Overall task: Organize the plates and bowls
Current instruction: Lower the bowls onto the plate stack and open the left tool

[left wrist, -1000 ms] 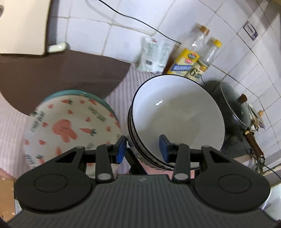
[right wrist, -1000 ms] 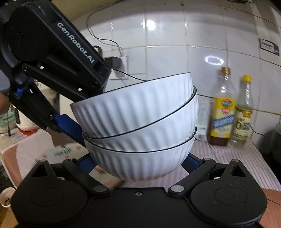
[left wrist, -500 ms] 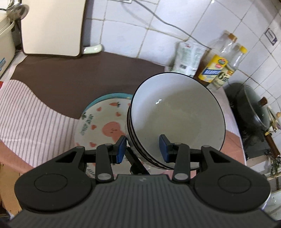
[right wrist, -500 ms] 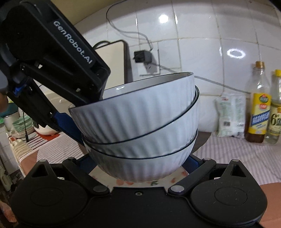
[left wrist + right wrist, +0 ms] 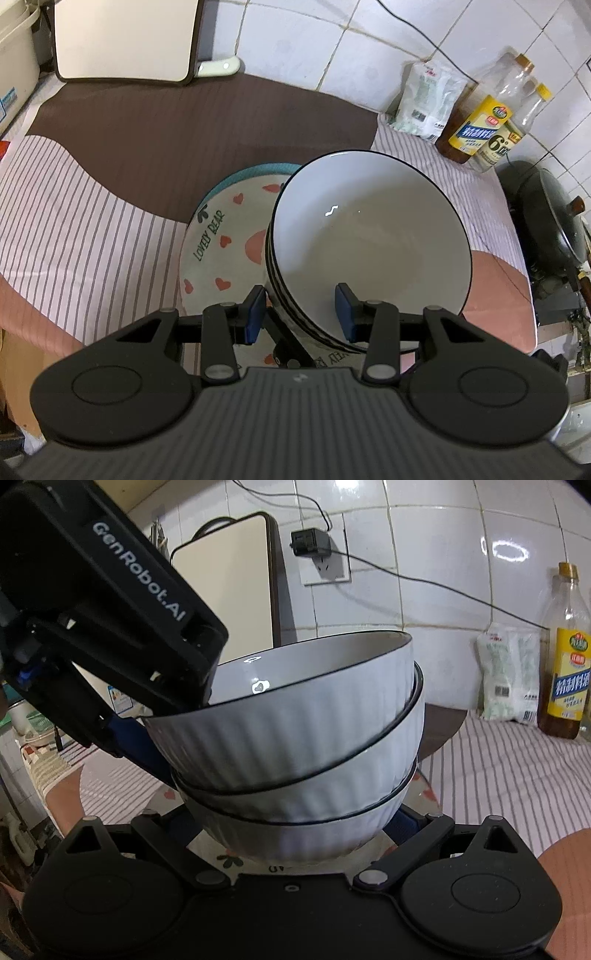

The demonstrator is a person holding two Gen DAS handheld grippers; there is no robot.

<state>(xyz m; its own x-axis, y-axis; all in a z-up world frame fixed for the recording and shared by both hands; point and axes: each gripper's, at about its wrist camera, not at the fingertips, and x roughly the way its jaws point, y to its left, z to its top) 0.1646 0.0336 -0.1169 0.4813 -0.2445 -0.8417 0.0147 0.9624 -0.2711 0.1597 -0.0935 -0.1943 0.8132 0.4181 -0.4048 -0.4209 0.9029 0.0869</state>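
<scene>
Stack of three white ribbed bowls (image 5: 295,760): sitting tilted over the heart-printed plate (image 5: 221,251) on the striped cloth (image 5: 85,236). Left gripper (image 5: 299,314): jaws straddling the stack's near rim, pinching it. Right gripper (image 5: 295,830): jaws clamping the bottom bowl's sides. Oil bottle (image 5: 567,664): standing far right.

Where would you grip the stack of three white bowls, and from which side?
Grip the stack of bowls at the bottom bowl's ribbed wall, low from the side: the upper bowls sit tilted, so lifting from below carries all three. Steady the top rim with the other tongs.
</scene>
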